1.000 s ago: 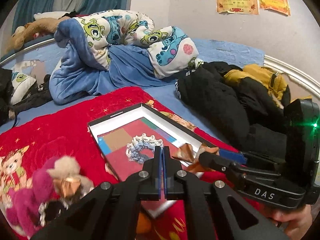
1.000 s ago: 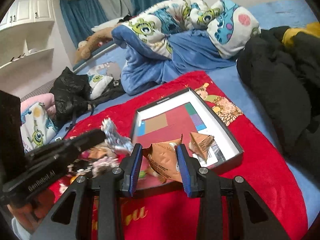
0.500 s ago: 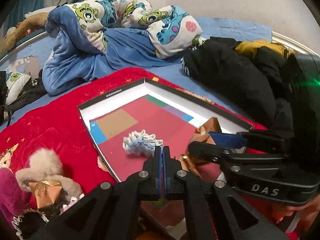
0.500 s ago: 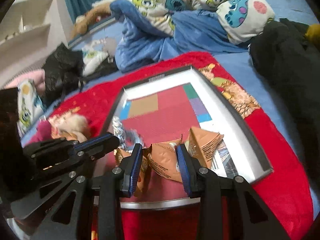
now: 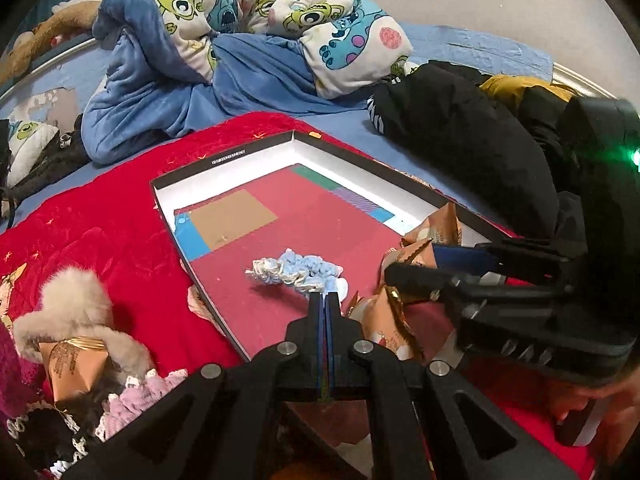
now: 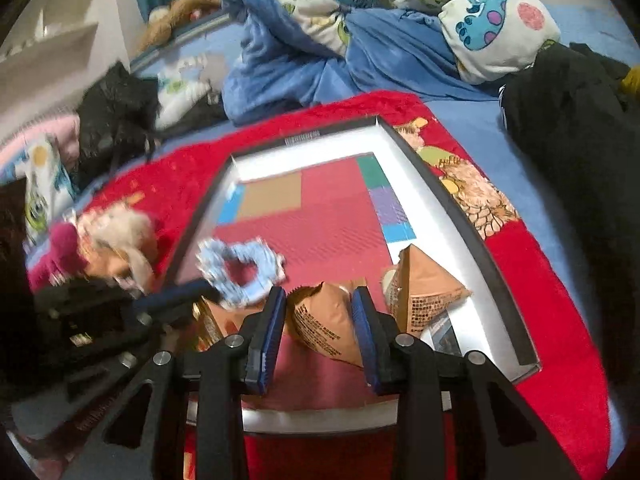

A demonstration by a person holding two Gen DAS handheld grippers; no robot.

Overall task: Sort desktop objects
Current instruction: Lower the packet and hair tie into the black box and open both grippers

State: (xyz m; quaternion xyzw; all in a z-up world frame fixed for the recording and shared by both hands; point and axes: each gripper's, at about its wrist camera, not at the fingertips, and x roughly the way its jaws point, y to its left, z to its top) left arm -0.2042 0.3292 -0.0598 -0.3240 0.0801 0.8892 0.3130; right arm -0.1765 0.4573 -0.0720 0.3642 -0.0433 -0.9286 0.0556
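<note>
A shallow black box (image 5: 224,156) (image 6: 460,208) with white walls and a red floor lies on the red blanket. My left gripper (image 5: 324,298) (image 6: 192,292) is shut, and its tips pinch the edge of a pale blue scrunchie (image 5: 296,270) (image 6: 240,268) that rests on the box floor. My right gripper (image 6: 320,300) (image 5: 412,260) is shut on an orange-brown triangular snack packet (image 6: 324,320), low over the box's near end. Two more such packets lie in the box, one (image 6: 424,288) to its right and one (image 6: 212,320) to its left.
On the blanket left of the box lies a heap: a fluffy beige scrunchie (image 5: 68,308), another packet (image 5: 68,364) and lace scrunchies (image 5: 132,396). Black jackets (image 5: 460,152) lie right of the box, a bunched blue quilt (image 5: 240,60) behind it. A hand (image 5: 612,400) holds the right gripper.
Both grippers have come down into the box. The blue scrunchie, which hung from the left tips, now lies on the red floor. The held packet sits lower, among the others.
</note>
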